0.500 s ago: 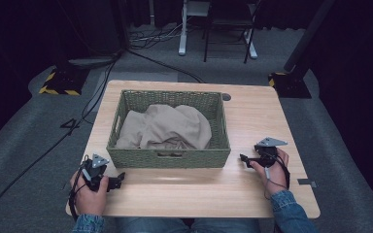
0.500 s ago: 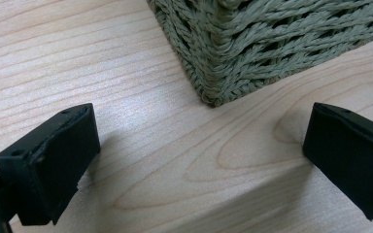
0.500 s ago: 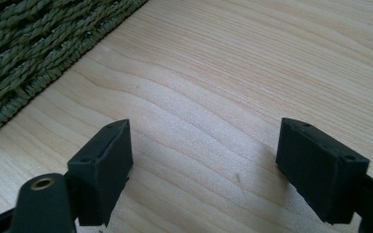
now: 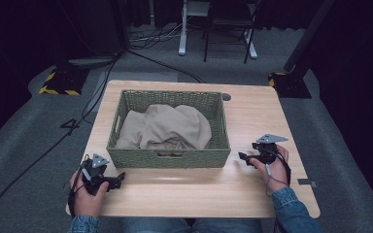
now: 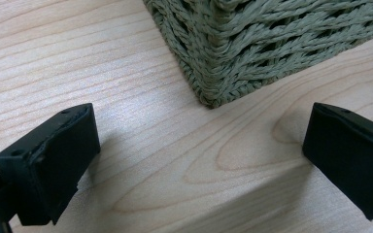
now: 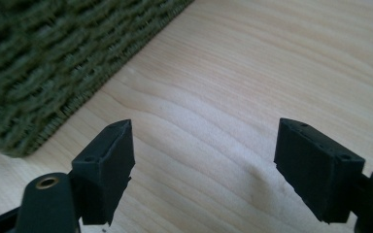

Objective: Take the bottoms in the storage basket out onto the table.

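The wooden surface (image 4: 252, 121) carries a green woven basket (image 4: 167, 158) with a beige cloth (image 4: 167, 128) inside. The left tongs (image 4: 119, 179) and the right tongs (image 4: 243, 158) rest beside its near corners, both with jaws apart and empty.

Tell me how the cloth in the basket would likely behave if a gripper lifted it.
The cloth lies bunched in soft folds inside the basket, so it is probably floppy and would drape and trail from a pinch. It looks thin, so likely light. It fills much of the basket, so a single pinch may lift only part of it.
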Tool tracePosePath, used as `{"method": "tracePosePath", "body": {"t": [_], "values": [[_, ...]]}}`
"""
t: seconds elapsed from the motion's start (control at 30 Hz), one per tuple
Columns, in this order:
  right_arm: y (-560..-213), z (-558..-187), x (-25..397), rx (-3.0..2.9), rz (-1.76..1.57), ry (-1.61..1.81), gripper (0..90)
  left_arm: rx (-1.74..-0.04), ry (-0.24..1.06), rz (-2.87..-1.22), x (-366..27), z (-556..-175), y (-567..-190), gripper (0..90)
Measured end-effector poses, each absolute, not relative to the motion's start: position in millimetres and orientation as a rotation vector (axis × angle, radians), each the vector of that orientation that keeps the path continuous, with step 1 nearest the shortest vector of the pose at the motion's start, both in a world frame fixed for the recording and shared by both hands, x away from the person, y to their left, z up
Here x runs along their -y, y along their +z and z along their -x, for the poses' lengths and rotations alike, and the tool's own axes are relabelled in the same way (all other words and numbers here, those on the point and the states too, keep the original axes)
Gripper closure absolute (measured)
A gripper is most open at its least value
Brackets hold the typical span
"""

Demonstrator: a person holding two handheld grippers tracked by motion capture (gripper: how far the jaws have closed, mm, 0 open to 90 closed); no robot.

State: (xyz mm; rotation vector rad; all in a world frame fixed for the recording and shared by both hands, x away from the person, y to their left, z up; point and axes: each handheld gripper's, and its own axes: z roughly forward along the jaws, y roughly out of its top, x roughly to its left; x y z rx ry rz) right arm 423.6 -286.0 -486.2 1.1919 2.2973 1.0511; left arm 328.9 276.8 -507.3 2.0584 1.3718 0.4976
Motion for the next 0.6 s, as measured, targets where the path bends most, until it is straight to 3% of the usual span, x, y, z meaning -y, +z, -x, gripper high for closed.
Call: {"method": "tracePosePath", "body": {"t": [0.6], "values": [[-400, -447, 259, -2.342, -1.035, 1.189, 24.9, -1.386, 0.498, -2.048, -277, -330, -507, 1.0]]}}
